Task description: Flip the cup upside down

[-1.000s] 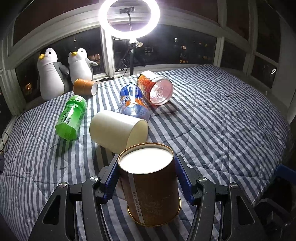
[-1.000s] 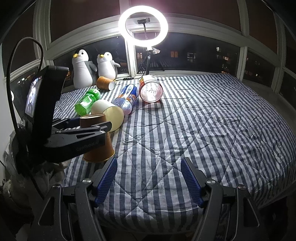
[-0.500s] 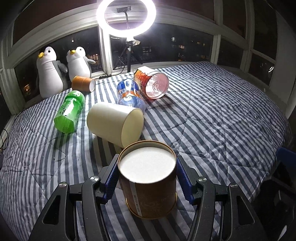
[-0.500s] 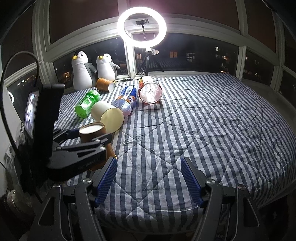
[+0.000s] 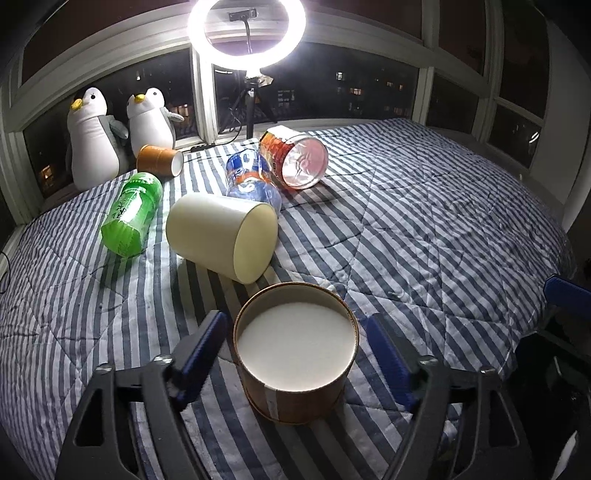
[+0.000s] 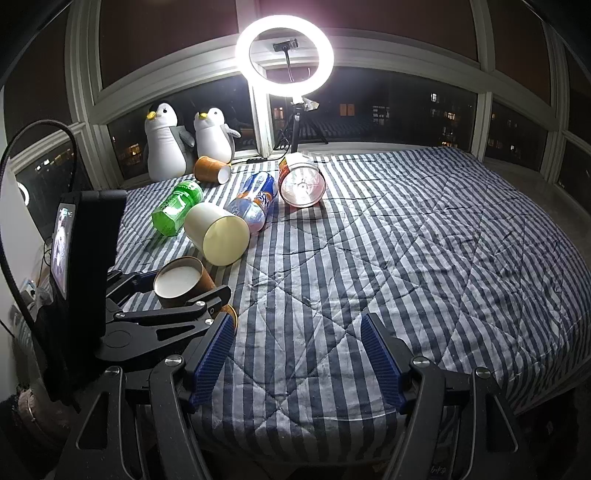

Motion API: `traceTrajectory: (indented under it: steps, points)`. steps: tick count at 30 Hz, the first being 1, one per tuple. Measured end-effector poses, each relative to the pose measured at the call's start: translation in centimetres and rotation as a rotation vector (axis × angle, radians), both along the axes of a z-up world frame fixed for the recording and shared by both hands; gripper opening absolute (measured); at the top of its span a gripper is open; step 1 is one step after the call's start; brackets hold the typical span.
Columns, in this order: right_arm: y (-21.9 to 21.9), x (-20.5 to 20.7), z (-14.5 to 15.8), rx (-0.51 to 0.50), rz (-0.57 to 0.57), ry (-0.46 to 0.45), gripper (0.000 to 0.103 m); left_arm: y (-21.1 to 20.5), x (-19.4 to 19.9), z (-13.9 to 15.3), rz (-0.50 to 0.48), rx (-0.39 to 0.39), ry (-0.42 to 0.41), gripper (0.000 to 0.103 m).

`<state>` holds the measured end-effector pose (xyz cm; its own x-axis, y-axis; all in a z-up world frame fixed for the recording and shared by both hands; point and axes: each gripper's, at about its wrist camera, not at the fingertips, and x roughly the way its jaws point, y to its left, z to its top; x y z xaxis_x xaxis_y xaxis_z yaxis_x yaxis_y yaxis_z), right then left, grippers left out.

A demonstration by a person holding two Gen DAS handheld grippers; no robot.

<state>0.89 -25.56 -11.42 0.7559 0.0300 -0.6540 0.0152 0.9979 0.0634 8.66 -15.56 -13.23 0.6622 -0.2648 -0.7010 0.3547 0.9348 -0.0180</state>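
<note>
resting inverted on striped quilt (image 5: 424, 229): brown paper cup (image 5: 295, 354) | left tool (image 5: 295, 354) spread | right tool (image 6: 295, 354) spread

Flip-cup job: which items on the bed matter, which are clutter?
In play:
brown paper cup, base up on the striped quilt
left gripper, jaws open either side of it

Clutter:
cream cup, on its side
green bottle
blue bottle
orange-label jar
small orange cup
two plush penguins
ring light
right gripper, open, empty
</note>
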Motion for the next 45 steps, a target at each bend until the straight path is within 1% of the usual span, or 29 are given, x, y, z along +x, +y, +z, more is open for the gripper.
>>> traceTrajectory:
  steps: [2, 7, 11, 16, 23, 26, 29, 34, 39, 42, 45]
  points:
    - [0.0, 0.0, 0.0, 0.000, 0.000, 0.000, 0.068, 0.1, -0.1, 0.1, 0.000, 0.004, -0.006, 0.086]
    - [0.2, -0.1, 0.0, -0.002, 0.004, 0.000, 0.068, 0.6, -0.1, 0.4, 0.004, 0.003, -0.005, 0.087]
    - [0.3, -0.1, 0.2, 0.002, 0.006, -0.006, 0.068, 1.3, -0.5, 1.1, 0.015, -0.010, -0.017, 0.088]
    - [0.5, -0.4, 0.7, 0.005, 0.008, -0.026, 0.068, 2.5, -2.0, 3.1, 0.025, -0.040, -0.058, 0.091]
    - [1.3, -1.3, 2.0, 0.001, 0.018, -0.070, 0.068, 5.5, -4.8, 6.5, 0.058, -0.088, -0.119, 0.091]
    - [1.9, -1.8, 2.7, 0.001, 0.028, -0.091, 0.070, 7.4, -6.2, 7.7, 0.090, -0.104, -0.135, 0.092]
    - [2.8, -2.3, 3.3, -0.006, 0.042, -0.113, 0.077, 9.4, -7.7, 8.6, 0.127, -0.110, -0.142, 0.095]
    - [4.8, -3.1, 3.9, -0.025, 0.077, -0.140, 0.079, 12.4, -10.5, 9.7, 0.191, -0.087, -0.164, 0.096]
    - [6.5, -3.9, 4.1, -0.023, 0.106, -0.161, 0.089, 14.8, -12.8, 10.3, 0.253, -0.069, -0.186, 0.097]
    - [7.3, -4.4, 3.9, -0.023, 0.112, -0.171, 0.090, 15.7, -13.9, 10.5, 0.280, -0.059, -0.193, 0.099]
    - [7.8, -4.8, 3.7, -0.015, 0.115, -0.177, 0.092, 16.3, -15.2, 10.7, 0.306, -0.032, -0.217, 0.101]
